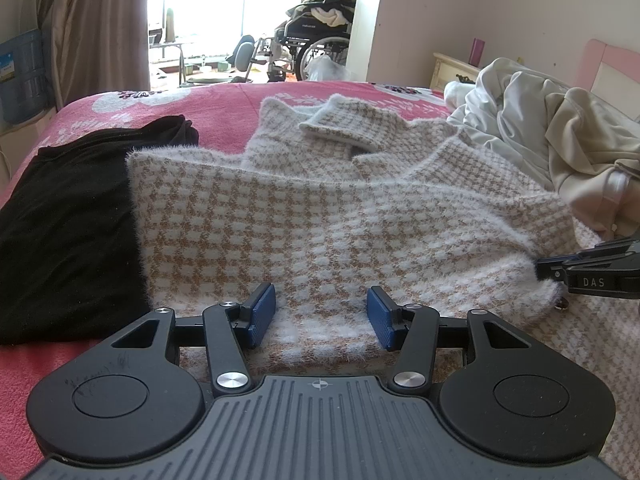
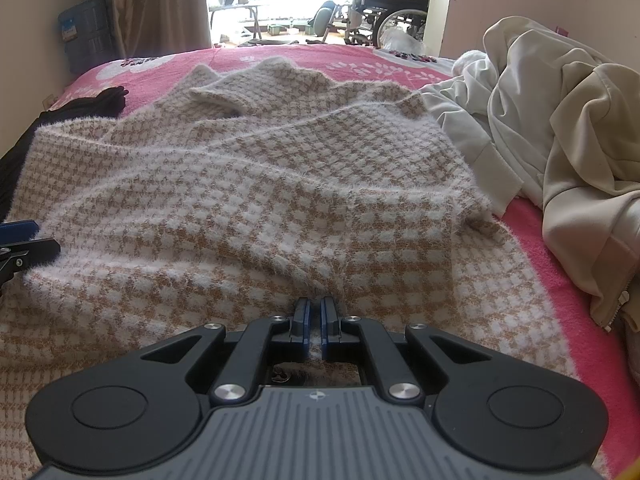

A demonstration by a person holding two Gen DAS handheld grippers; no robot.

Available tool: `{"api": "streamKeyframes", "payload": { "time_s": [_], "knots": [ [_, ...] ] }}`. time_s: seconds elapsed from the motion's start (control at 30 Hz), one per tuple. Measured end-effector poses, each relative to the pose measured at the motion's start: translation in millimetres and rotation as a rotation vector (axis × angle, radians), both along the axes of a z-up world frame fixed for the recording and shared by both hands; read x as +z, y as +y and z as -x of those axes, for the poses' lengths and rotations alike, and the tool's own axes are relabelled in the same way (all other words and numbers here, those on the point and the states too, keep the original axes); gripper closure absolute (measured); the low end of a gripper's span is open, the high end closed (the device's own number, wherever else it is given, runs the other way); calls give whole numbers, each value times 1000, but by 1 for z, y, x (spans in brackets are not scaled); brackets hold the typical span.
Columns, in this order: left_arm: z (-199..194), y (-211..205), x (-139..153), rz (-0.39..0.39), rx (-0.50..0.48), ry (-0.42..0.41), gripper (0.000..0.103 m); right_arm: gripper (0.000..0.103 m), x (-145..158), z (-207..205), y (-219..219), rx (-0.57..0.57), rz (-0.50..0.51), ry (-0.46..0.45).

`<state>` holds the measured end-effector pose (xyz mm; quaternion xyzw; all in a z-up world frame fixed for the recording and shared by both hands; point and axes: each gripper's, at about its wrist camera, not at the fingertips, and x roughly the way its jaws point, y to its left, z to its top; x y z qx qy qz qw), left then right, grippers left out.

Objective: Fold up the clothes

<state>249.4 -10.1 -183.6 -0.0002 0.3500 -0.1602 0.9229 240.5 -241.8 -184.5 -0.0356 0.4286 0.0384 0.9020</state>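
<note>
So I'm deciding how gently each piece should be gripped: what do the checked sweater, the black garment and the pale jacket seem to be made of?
Checked sweater: looks like a fuzzy, brushed knit; fine hairs stand along its edges.
Black garment: matte, fine knit or jersey, hard to tell; no sheen.
Pale jacket: smooth, thick fabric, perhaps sweatshirt fleece; soft heavy folds and a zip.

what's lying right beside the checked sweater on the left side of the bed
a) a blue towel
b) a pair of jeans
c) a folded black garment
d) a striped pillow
c) a folded black garment lies flat on the pink bedspread, its edge running along the left edge of the checked sweater; the pile of pale clothes is on the other side.
</note>
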Motion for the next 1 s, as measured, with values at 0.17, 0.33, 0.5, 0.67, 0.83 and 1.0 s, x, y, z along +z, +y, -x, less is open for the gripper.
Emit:
{"api": "streamKeyframes", "payload": {
  "time_s": [0.17, 0.33, 0.5, 0.67, 0.83, 1.0],
  "knots": [
    [0, 0, 0, 1, 2, 1, 52, 100, 0, 0, 0, 0, -1, -2],
    [0, 0, 0, 2, 4, 2, 52, 100, -1, 0, 0, -1, -2, -4],
    [0, 0, -1, 2, 4, 1, 52, 100, -1, 1, 0, -2, -3, -4],
    [0, 0, -1, 1, 3, 1, 52, 100, -1, 1, -1, -3, -5, -6],
    [0, 0, -1, 1, 4, 1, 52, 100, -1, 0, -1, -3, -5, -7],
    [0, 0, 0, 1, 4, 1, 52, 100, -2, 1, -1, -3, -7, -10]
  ]
}}
